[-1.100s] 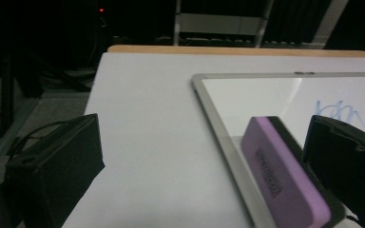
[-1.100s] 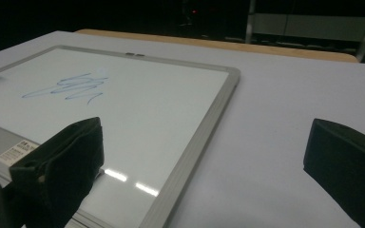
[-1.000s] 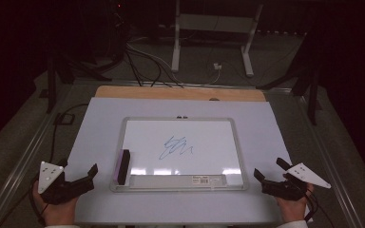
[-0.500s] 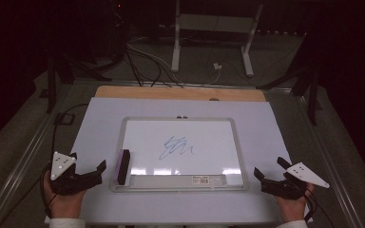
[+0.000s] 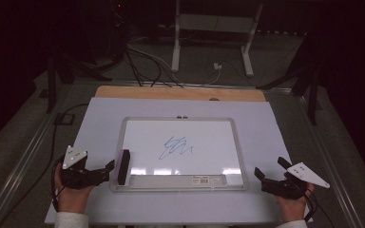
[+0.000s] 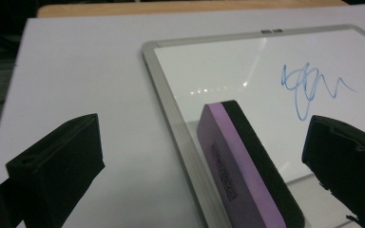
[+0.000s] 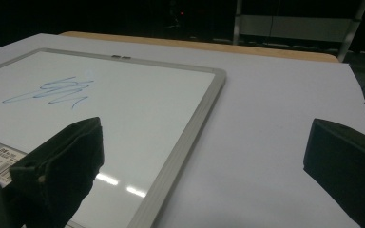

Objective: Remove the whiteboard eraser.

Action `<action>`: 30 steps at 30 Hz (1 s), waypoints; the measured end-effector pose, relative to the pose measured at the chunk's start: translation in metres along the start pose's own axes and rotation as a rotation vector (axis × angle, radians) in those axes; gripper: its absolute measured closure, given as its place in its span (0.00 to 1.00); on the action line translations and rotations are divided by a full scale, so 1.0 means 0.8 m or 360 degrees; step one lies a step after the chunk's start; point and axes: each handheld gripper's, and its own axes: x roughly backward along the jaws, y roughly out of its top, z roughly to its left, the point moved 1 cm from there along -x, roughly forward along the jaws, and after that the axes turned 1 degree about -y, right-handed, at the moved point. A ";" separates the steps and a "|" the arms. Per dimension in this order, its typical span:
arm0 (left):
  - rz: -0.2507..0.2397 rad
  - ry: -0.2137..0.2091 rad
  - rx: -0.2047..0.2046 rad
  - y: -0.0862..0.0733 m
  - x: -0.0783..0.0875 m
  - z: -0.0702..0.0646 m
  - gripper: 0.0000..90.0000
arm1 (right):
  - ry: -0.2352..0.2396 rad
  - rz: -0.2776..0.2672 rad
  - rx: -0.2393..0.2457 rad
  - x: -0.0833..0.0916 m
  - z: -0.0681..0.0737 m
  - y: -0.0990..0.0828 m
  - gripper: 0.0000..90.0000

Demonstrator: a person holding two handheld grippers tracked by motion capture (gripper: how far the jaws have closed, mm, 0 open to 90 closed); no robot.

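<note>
A: Your left gripper (image 6: 204, 156)?
B: Jaws wide, straddling the eraser (image 6: 247, 166), not touching; it stands on the whiteboard's (image 5: 237, 142) left edge near the front-left corner.
A: Right gripper (image 7: 204, 161)?
B: Wide too, empty, off the whiteboard's front-right corner.

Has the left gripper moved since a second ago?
Yes. The left gripper has moved inward, toward the eraser at the whiteboard frame's left edge.

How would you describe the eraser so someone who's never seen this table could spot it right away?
Find the framed whiteboard lying flat mid-table. At its near left corner, just inside the frame, the eraser stands on its long edge. It is a slim block, purple on one side and black on the other, in front of the open left gripper.
</note>
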 end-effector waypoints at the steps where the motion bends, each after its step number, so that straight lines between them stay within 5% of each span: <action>1: 0.0005 -0.0009 0.0003 0.000 -0.001 0.000 0.01 | -0.0002 0.0011 -0.0002 -0.001 0.000 -0.001 0.00; 6: 0.0059 -0.0079 -0.0007 0.001 -0.003 0.002 0.01 | -0.0002 0.0011 0.0000 -0.001 0.001 -0.001 0.00; 13: 0.0102 -0.0096 -0.0001 0.001 -0.009 0.002 0.01 | 0.0000 0.0020 0.0001 -0.003 0.001 -0.001 0.00; 17: 0.0192 -0.0079 0.0029 -0.003 -0.018 0.004 0.02 | 0.0000 0.0023 0.0001 -0.003 0.001 -0.002 0.00; 22: 0.0249 -0.0097 0.0043 -0.009 -0.024 0.003 0.17 | 0.0000 0.0033 -0.0001 -0.004 0.001 -0.002 0.00; 26: 0.0295 -0.0150 0.0014 -0.011 -0.027 -0.001 0.43 | 0.0000 0.0036 0.0006 -0.004 0.003 -0.002 0.00; 30: 0.0311 -0.0197 0.0016 -0.014 -0.032 -0.007 0.49 | -0.0006 0.0041 0.0009 -0.005 0.002 -0.002 0.00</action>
